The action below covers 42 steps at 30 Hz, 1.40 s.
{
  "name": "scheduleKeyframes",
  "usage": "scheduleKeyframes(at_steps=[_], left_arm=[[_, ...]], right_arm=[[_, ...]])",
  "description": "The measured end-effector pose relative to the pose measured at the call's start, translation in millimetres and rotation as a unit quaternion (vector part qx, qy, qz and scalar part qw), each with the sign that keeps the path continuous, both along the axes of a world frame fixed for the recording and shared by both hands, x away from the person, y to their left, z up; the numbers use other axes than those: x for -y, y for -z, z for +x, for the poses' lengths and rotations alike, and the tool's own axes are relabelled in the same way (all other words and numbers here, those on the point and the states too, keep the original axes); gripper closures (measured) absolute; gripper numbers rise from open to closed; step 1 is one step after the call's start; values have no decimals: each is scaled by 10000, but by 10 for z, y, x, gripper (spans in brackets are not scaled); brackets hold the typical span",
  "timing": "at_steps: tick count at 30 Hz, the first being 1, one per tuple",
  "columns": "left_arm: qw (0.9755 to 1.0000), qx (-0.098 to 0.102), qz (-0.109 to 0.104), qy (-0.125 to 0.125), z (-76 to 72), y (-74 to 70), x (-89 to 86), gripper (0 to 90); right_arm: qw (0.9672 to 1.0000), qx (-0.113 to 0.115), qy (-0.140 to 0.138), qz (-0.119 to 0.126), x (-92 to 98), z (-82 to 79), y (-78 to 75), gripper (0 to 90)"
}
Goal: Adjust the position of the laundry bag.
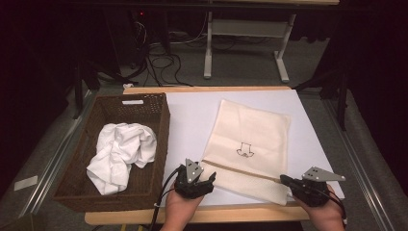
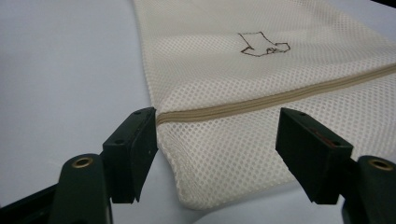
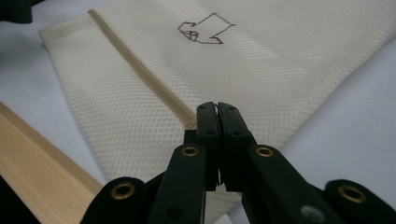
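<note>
Mesh laundry bag [image 1: 248, 144] lies flat on the white sheet of the worktop [image 1: 192, 115], right of the wicker basket [image 1: 161, 125]. Its long axis runs from the near edge away toward the far side, leaning a little to the right as it goes, so the far corners sit further right than the near ones. The cloth is a cream, fine-holed netting, rectangular and limp, with a small dark outline drawing [image 1: 244, 151] printed near the middle. A tan zipper band [image 2: 280, 95] crosses the bag's short way close to its near end, slanting down to the right in the high view.

Left tongs [image 1: 208, 182] rest at the bag's near left corner with the jaws apart; in the left gripper view the corner lies between the two black pads, the left pad beside the zipper's end, with neither pad pressing the cloth. Right tongs [image 1: 285, 180] sit at the zipper's right end, jaws together; whether they pinch the zipper's pull cannot be told.

The basket is dark brown woven wicker, box-shaped, with a crumpled white cloth [image 1: 120, 154] inside. A pale wooden edge [image 3: 42, 158] borders the worktop nearest the person.
</note>
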<state>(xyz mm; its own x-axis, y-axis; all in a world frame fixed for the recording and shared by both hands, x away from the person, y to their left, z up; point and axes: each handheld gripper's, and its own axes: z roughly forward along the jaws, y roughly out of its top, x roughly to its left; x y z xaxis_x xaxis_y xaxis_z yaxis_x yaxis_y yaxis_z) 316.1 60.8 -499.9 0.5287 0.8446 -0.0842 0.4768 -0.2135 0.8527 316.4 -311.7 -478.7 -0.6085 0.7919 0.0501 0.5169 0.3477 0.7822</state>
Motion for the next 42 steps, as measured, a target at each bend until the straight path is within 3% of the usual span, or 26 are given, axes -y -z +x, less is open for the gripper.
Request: scheduleKeyframes(at_steps=[3,5,8,9,10,13,15,17,18,19,21,23,25,28,31,34,36,37,38,42], left_arm=[[9996,-212,55,153,21,31,60,416],[9993,-290,112,229,34,46,87,458],[9990,-333,294,91,57,64,95,470],[9973,-296,528,-415,90,84,54,401],[9958,-329,562,-640,113,89,12,328],[9944,-734,324,-691,175,143,-110,327],[9930,-1037,253,-503,196,197,-125,394],[9939,-946,393,-402,188,201,-99,563],[9939,-946,393,-402,188,201,-99,695],[9945,-977,300,-209,210,208,-67,782],[9952,-791,525,-236,252,200,-25,840],[9954,-651,535,-465,315,195,-42,842],[9944,-713,511,-592,344,206,-90,783],[9946,-690,445,-640,320,179,-128,566],[9975,-530,218,-402,237,99,-132,433],[9988,-423,-16,-242,203,65,-118,408],[9990,-349,-23,-265,191,50,-110,396],[9997,-75,33,-237,156,12,-96,391],[9997,23,18,-232,139,-2,-87,380],[9998,137,-124,-83,102,-18,-62,363]], right_arm=[[9998,-123,51,117,51,12,15,900],[9999,-121,-43,52,14,4,25,900],[9999,-97,-79,-4,-8,0,22,900],[10000,-91,-29,3,12,2,21,900],[10000,-76,-15,-1,25,7,24,900],[9999,-89,97,51,71,18,30,868],[9999,-63,93,27,81,24,31,858],[9999,-61,120,29,75,18,27,849],[9999,-61,120,29,75,18,27,849],[9999,-60,132,30,75,14,25,845],[9999,-62,136,31,85,17,29,840],[9998,-111,172,46,91,21,39,813],[9998,-102,149,45,97,33,58,780],[9998,-126,163,47,90,25,61,754],[9998,-92,149,48,78,6,52,763],[10000,-74,-4,36,51,-8,44,891],[10000,-40,-60,54,33,-15,43,900],[9999,-42,-133,55,-9,-5,50,900],[9998,-81,-177,4,-35,7,68,900],[9989,-332,-212,-273,-106,74,197,891]])
